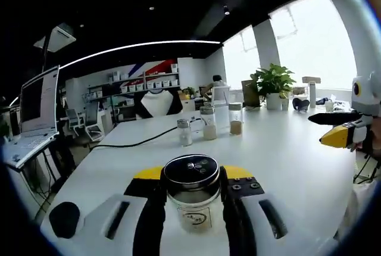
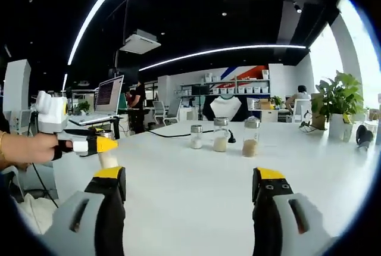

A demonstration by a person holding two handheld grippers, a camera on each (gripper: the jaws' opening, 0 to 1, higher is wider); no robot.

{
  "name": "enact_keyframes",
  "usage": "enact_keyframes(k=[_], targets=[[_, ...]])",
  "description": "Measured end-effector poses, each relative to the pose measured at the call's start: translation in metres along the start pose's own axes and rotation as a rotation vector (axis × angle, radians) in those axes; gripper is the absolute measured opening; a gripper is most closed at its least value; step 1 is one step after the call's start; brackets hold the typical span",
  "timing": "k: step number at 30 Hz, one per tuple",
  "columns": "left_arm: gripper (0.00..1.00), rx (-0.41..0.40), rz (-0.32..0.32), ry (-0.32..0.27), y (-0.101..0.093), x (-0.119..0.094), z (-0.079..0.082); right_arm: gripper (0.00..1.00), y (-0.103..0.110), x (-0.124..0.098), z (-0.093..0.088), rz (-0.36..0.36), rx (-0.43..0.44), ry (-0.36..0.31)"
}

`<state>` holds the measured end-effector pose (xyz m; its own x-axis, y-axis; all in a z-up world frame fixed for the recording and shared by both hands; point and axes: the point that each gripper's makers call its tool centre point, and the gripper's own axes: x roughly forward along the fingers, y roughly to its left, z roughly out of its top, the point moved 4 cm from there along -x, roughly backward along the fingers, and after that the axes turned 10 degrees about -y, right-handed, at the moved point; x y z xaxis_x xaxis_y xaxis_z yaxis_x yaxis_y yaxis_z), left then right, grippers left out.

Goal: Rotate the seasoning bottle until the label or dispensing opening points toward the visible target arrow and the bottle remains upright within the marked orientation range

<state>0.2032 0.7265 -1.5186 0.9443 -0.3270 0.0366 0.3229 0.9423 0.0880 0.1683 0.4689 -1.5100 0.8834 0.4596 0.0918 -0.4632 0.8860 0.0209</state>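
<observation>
Left gripper view: the left gripper clamps the upright seasoning bottle on the white table. Right gripper view: the right gripper gapes wide — holding nothing — facing three jars (well apart).

The right gripper is held open over the white table; three jars are seen at twelve o'clock.

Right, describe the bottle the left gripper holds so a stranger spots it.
On the white table, nearest the camera, the seasoning bottle sits clamped in the left gripper. Unlike the three jars lined up farther back, it has a dark perforated lid.
</observation>
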Motion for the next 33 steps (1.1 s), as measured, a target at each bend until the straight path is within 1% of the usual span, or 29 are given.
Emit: enact_keyframes(k=[5, 8, 13, 16, 19, 20, 21, 25, 29, 33], targets=[[0.37, 0.006, 0.015, 0.009, 0.006, -0.001, -0.010, 0.92, -0.013, -0.009, 0.001, -0.029, -0.004, 0.007], [0.37, 0.005, 0.028, 0.013, 0.010, -0.003, -0.013, 0.91, -0.020, -0.014, -0.002, -0.051, -0.005, 0.027], [0.37, -0.007, 0.042, 0.012, 0.014, -0.002, -0.021, 0.90, -0.024, -0.018, -0.006, -0.066, -0.005, 0.040], [0.37, -0.003, 0.053, 0.033, 0.019, -0.002, -0.028, 0.89, -0.026, -0.020, -0.006, -0.077, 0.002, 0.052], [0.37, -0.011, 0.065, 0.035, 0.025, -0.001, -0.033, 0.89, -0.029, -0.021, -0.004, -0.089, 0.004, 0.044], [0.37, -0.013, 0.072, 0.014, 0.027, -0.001, -0.031, 0.89, -0.030, -0.021, -0.003, -0.092, 0.005, 0.042], [0.37, -0.016, 0.072, 0.023, 0.026, -0.002, -0.032, 0.89, -0.031, -0.021, -0.003, -0.093, 0.005, 0.042], [0.37, -0.012, 0.083, 0.015, 0.026, -0.002, -0.029, 0.83, -0.032, -0.021, -0.005, -0.102, 0.004, 0.071], [0.37, 0.000, 0.089, 0.004, 0.025, -0.002, -0.029, 0.83, -0.031, -0.020, -0.003, -0.102, 0.011, 0.058], [0.37, 0.007, 0.105, 0.000, 0.023, -0.003, -0.029, 0.83, -0.030, -0.020, -0.004, -0.098, 0.009, 0.067]])
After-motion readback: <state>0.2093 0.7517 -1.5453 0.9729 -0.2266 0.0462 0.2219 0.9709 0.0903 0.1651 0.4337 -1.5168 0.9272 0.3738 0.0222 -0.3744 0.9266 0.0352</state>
